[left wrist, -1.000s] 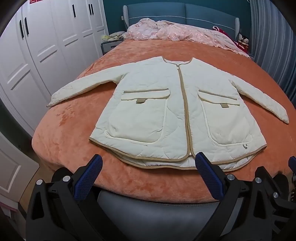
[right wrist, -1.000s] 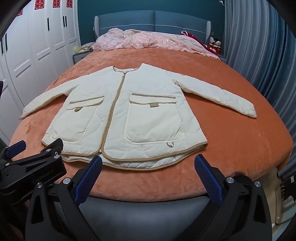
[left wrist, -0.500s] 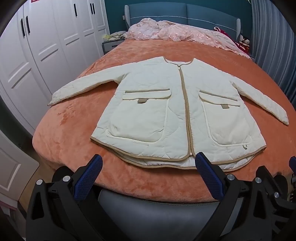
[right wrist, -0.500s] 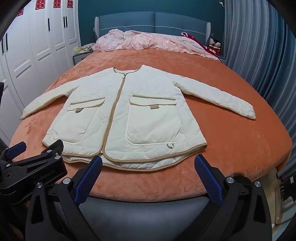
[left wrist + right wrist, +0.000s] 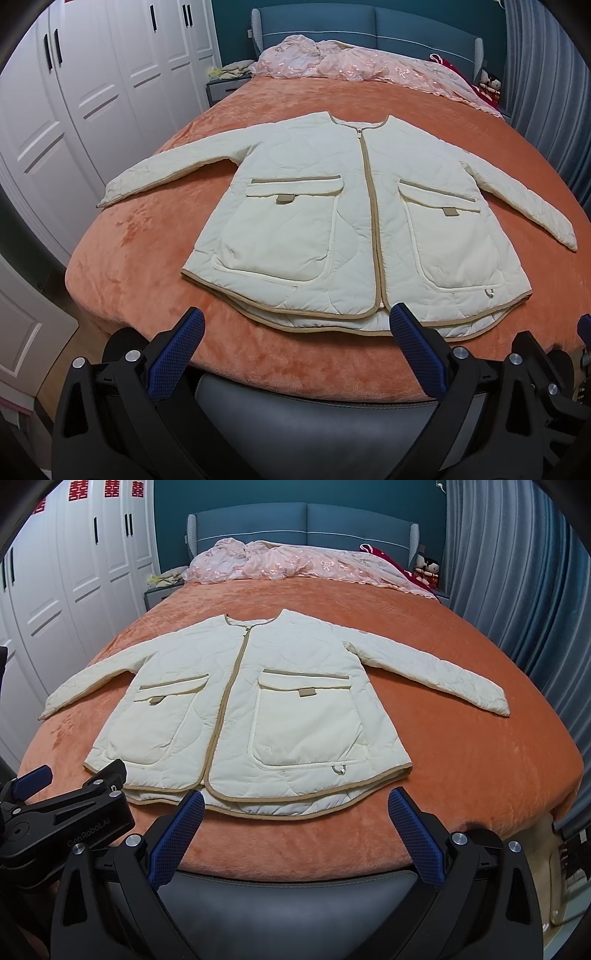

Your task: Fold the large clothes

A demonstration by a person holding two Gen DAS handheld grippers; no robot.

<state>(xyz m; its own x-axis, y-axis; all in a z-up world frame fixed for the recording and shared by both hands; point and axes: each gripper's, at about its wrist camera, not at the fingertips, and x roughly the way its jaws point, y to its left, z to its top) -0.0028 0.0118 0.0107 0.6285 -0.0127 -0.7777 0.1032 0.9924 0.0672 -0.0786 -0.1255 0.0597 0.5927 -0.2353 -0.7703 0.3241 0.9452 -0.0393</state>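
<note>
Not much has moved since a second ago: both cameras have crept slightly closer to the bed, so the jacket sits a touch lower in each view, but the jacket itself hasn't budged and both grippers are spread as wide as before.

Left wrist view: the left gripper [image 5: 295, 330] has its jaws wide apart with nothing between them, hovering at the foot edge of the bed [image 5: 122, 258]. The blue fingertips [image 5: 176, 356] hang over the orange cover, with the right-hand pad just short of the jacket's hem. The cream quilted jacket [image 5: 354, 229] lies flat and face up in the middle of the bed, zipped, collar toward the headboard, hem toward the foot edge, both sleeves stretched out toward the side edges. The sleeve on the left of the picture ends near the side edge by the white wardrobe [image 5: 74, 92]. A pink bedspread [image 5: 354, 64] is bunched up along the head edge. A bit of the other gripper pokes in at the lower right.

Right wrist view: the right gripper [image 5: 295, 808] is also fully spread and holding nothing, parked at the foot edge just short of the hem of the jacket [image 5: 243, 716]. The left gripper [image 5: 70, 805] shows up as a black body at the lower left, overlapping the hem corner in the picture; can't tell if it actually touches. The sleeve on the right reaches toward the side edge by the blue curtain [image 5: 517, 572].
</note>
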